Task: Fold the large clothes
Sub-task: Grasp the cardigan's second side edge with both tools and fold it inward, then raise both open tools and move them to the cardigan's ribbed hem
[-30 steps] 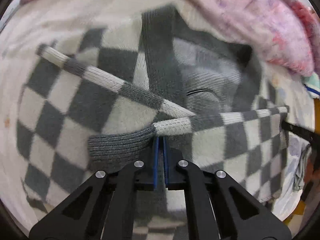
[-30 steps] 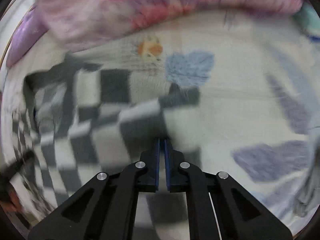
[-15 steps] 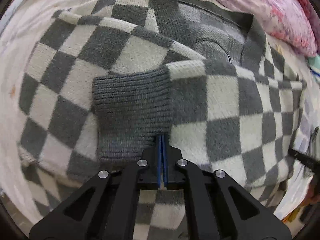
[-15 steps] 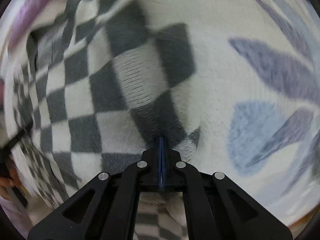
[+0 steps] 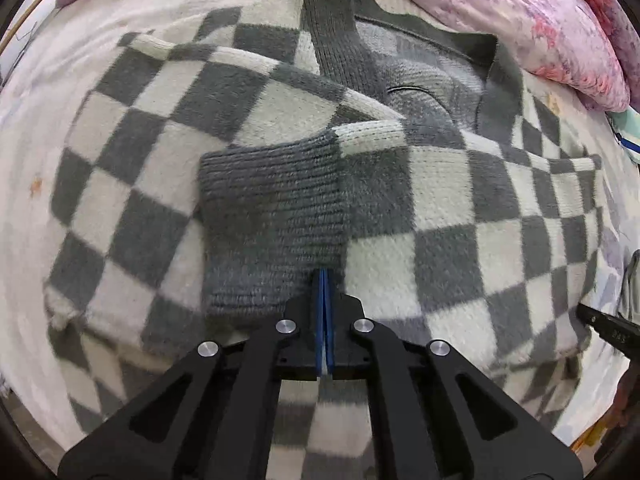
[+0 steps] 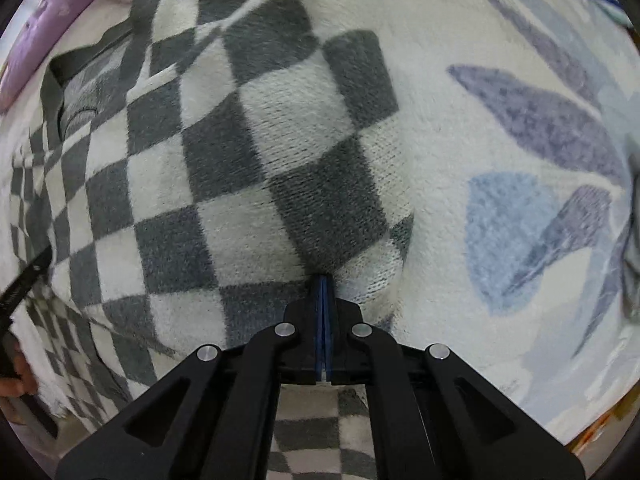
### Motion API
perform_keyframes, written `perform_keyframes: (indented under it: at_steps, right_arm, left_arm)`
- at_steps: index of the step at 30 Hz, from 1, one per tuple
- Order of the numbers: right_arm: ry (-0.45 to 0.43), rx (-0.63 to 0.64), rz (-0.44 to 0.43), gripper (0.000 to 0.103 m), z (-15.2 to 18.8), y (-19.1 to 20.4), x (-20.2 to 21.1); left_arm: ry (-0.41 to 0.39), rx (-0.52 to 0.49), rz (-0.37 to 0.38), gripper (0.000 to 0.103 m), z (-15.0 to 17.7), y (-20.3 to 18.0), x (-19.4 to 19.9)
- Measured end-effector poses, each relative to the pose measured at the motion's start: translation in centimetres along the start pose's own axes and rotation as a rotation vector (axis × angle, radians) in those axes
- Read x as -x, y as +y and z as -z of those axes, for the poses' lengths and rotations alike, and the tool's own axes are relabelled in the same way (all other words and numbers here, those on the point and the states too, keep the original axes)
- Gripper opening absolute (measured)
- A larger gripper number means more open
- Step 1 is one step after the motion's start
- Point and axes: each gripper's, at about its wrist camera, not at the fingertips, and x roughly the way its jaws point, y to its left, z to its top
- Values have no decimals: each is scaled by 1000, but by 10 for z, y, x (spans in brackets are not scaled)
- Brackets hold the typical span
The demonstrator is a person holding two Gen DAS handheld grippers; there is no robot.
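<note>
Both claws are pressed together on knit fabric. Left gripper has its blue pads pinching the lower edge of the plain grey ribbed cuff of the checkered sweater, while the right gripper pinches a fold of the same garment at its edge, where a dark square meets the white weave. No gap shows between the pads of either one.

From the left wrist view the sweater lies spread across the bed sheet, one sleeve folded across the body so that its cuff sits in the middle; the grey collar band and the open neck lie further up. Part of the other black tool shows at the right edge.

Around the garment — a pink flowered quilt bunched at the top right, touching the sweater's shoulder. In the right wrist view the sheet carries blue and purple leaf shapes beside the sweater's edge, and a purple pillow lies at the upper left.
</note>
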Motion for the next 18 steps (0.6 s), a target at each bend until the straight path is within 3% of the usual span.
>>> perform_keyframes:
  at_steps: [4,8,10,12,13,14,16,18]
  right_arm:
    - [-26,-31,-89,10,-2,24,44]
    - [-87,29,-88,10,10,32,94]
    - [-106,40,-118,11,17,46,112]
    - [-124,51,-111,19,-2,85,116]
    - [-133,58,-108,29,3,95,123]
    - [-142,63,-106,52,11,103,132]
    - [-174,83,-112,73,25,122,150]
    - [-194,114,-122,74,39,128,158]
  left_arm:
    - [29,4,-12,22,19,-4,27]
    - [48,37,3,22,37,-7,56]
    - [41,40,-2,34,58,-9,70]
    - [25,25,-11,37,69,-13,86]
    - [18,20,-14,37,74,-14,93]
    - [9,21,-15,37,80,-16,102]
    - [-23,27,-21,40,89,-15,121]
    - [-57,12,-15,49,98,-15,139]
